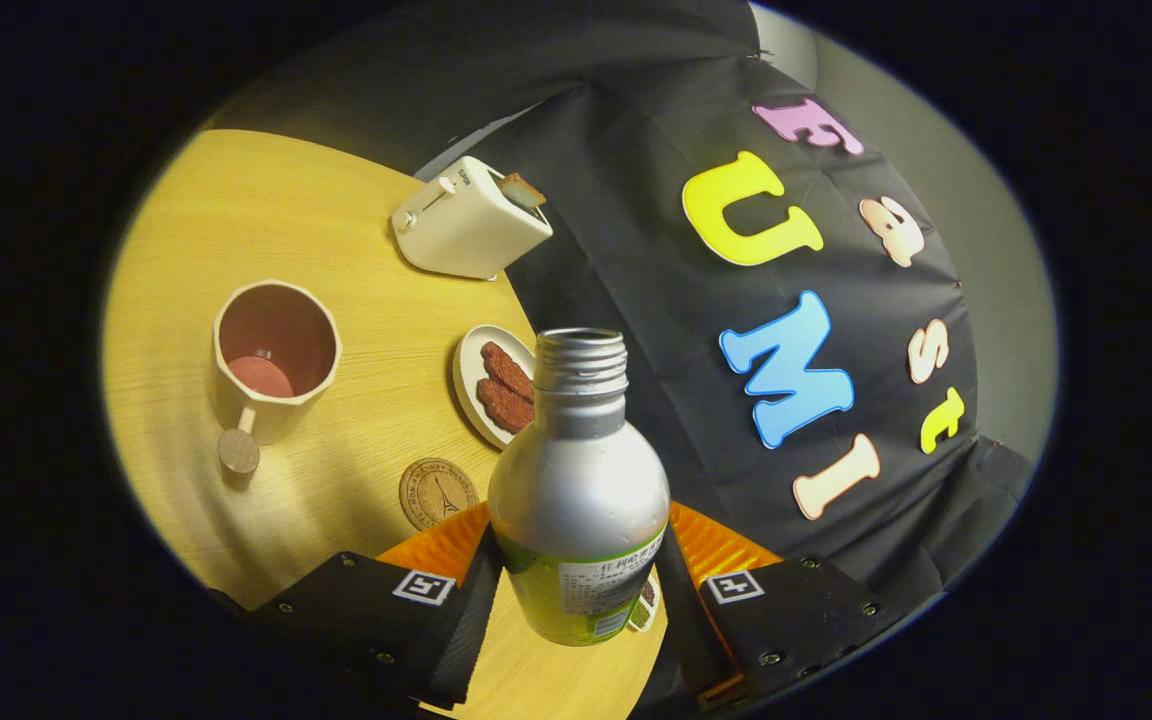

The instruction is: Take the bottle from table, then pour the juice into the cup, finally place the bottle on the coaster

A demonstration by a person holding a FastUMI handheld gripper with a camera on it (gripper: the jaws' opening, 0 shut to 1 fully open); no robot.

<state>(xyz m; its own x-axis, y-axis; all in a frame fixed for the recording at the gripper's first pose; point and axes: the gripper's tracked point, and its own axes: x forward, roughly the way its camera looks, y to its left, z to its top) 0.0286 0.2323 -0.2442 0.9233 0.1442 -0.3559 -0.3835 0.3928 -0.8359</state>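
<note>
A silver metal bottle [578, 480] with an open threaded neck and a green label sits between my two fingers, and my gripper [576, 580] is shut on it at its lower body. The bottle is lifted above the round wooden table [356, 300], and the whole scene looks tilted. Beyond the left finger lies a small round coaster [438, 493] with an embossed tower. Farther off stands a cream cup [274, 355] with a pinkish inside and a round-knobbed handle; something reddish shows at its bottom.
A small plate [476, 380] with two brown pieces of food lies just behind the bottle's neck. A cream toaster [469, 220] with a slice of bread in it stands at the table's far edge, against the black cloth wall.
</note>
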